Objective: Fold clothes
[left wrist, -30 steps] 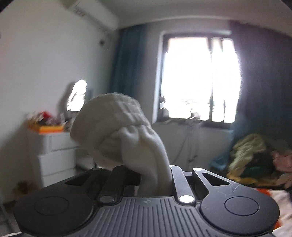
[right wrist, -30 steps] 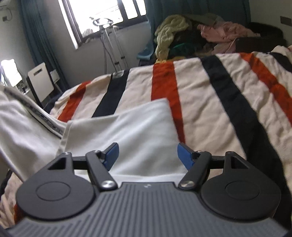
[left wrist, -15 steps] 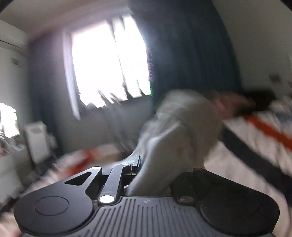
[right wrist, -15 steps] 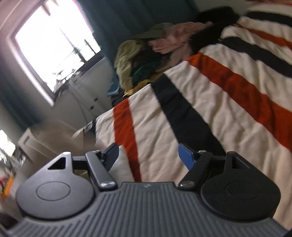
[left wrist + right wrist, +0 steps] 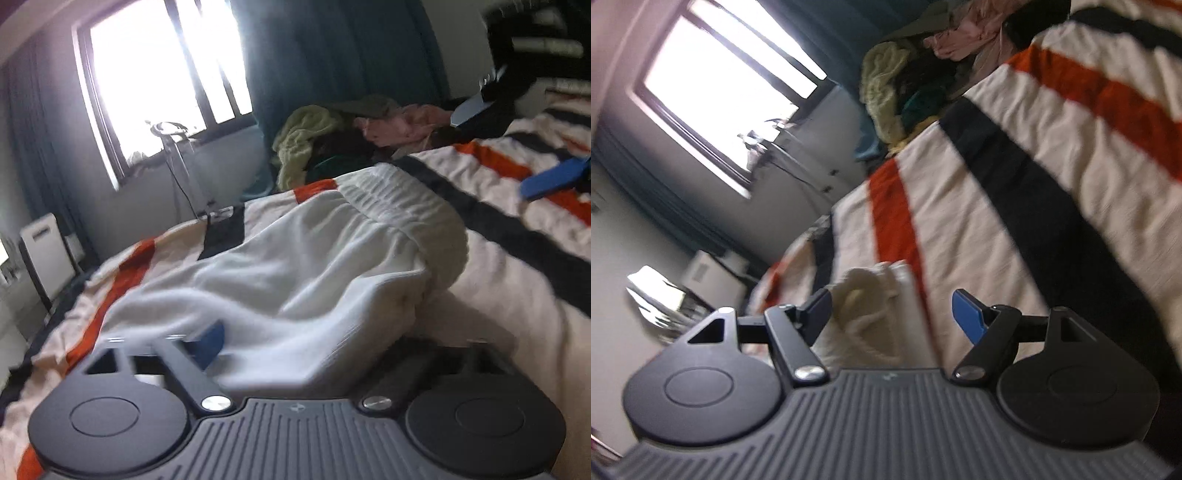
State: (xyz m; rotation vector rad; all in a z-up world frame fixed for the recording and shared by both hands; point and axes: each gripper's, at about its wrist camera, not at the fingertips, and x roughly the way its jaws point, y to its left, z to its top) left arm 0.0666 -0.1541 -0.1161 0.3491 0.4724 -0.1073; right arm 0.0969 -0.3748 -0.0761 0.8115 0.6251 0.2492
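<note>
A white garment (image 5: 303, 266) with a ribbed elastic band lies bunched on the striped bedspread (image 5: 509, 236). In the left wrist view it drapes over my left gripper (image 5: 295, 354); the jaws stand apart, one blue pad (image 5: 208, 345) shows and the other finger is hidden under the cloth. My right gripper (image 5: 897, 312) is open and empty, tilted, just above a bunched part of the white garment (image 5: 864, 306). Its blue pads (image 5: 554, 177) also show at the right edge of the left wrist view.
The bedspread (image 5: 1015, 177) has orange, black and cream stripes. A pile of mixed clothes (image 5: 343, 129) lies at the bed's far end by dark curtains. A bright window (image 5: 162, 85), a stand (image 5: 177, 147) and a white appliance (image 5: 44, 247) are beyond the bed.
My left gripper swung down from the air to the bed with the white garment and its jaws opened. My right gripper tilted and moved rightward, staying open.
</note>
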